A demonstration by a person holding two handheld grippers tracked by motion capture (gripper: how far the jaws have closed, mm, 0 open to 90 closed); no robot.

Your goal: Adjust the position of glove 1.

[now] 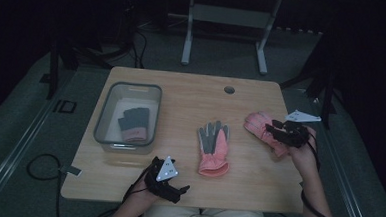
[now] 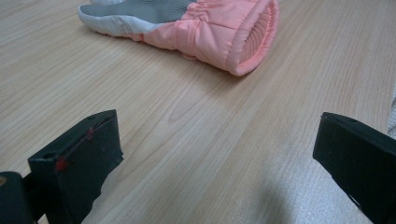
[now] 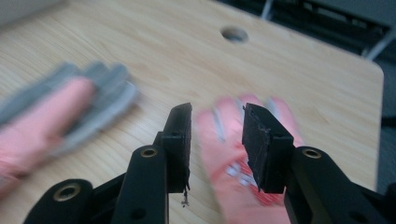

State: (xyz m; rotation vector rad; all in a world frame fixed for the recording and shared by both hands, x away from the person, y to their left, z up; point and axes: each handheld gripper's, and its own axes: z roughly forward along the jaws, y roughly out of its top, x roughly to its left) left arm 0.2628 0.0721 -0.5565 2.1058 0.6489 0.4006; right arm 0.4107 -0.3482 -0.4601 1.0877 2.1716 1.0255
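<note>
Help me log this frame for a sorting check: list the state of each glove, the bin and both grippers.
Right pink glove: flat on the table, under the right gripper, not gripped.
Middle pink glove: flat, grey palm up, untouched.
Dark glove: lying inside the bin.
Bin: upright, no lid.
Right gripper: jaws apart above the right glove.
Left gripper: jaws wide, nothing between them.

Motion blurs both pink gloves (image 3: 243, 154) in right gripper view.
</note>
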